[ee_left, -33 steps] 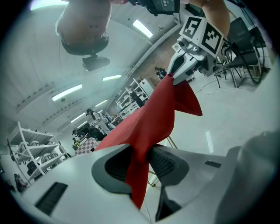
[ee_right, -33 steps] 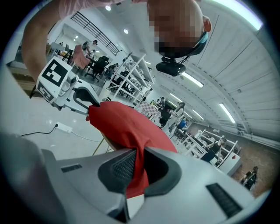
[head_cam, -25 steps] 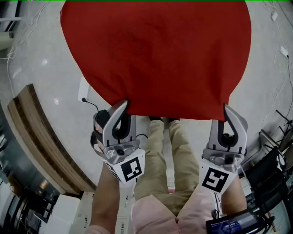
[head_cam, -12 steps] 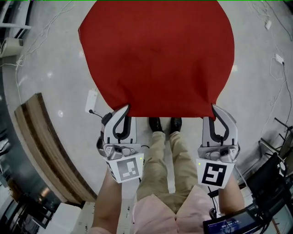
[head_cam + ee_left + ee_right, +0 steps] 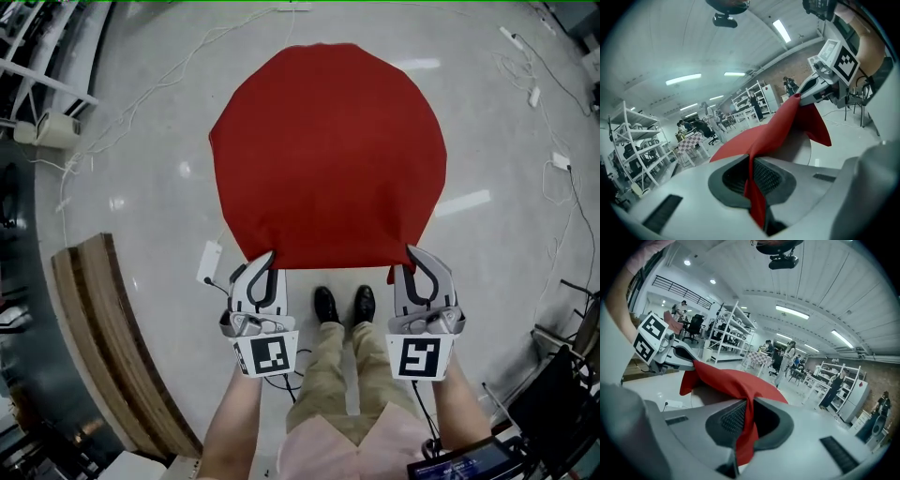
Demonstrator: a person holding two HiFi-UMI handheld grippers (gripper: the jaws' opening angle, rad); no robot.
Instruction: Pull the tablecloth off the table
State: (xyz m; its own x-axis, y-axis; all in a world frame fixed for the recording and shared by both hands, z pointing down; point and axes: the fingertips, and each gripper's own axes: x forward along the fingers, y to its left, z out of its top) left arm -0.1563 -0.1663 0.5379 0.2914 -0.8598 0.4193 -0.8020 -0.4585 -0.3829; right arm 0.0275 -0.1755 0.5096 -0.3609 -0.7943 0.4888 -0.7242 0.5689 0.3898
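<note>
**A:** Tablecloth (image 5: 328,155), where's it at?

**B:** Both my tools have it. Left gripper (image 5: 269,254): jaws shut tight on the hem, red fabric pinched betw. the pads, a short tail poking out behind. Right gripper (image 5: 410,250): same bite. Each holds one end of the near edge, which runs straight & taut betw. them, just ahead of my shoes (image 5: 343,305). The rest lies spread over the round table (image 5: 797,147), draped at the far edge and both sides. Head view shows no tabletop at all. Only the left gripper view shows a strip of pale top under the lifted hem.

**A:** How do I do the pull right?

**B:** My read: task's barely begun, cloth covers nearly everything.
- Clamp hard and draw both hands back twd me at the same height & pace, so it slides over the near edge w/o twisting.
- If one hand leads, I'd expect bunching, or the thin hem slipping from the pads.
- I'm standing close to the near edge, so step back for room.
- Mind the power strip (image 5: 209,263) & its cable on the floor (image 5: 497,234) off the near-left edge. The falling cloth could snag them.

**A:** Containers? Contents?

**B:** None I can see. Cloth top is flat, nothing on it. Racks in the bkgd are too small to tell.
</note>
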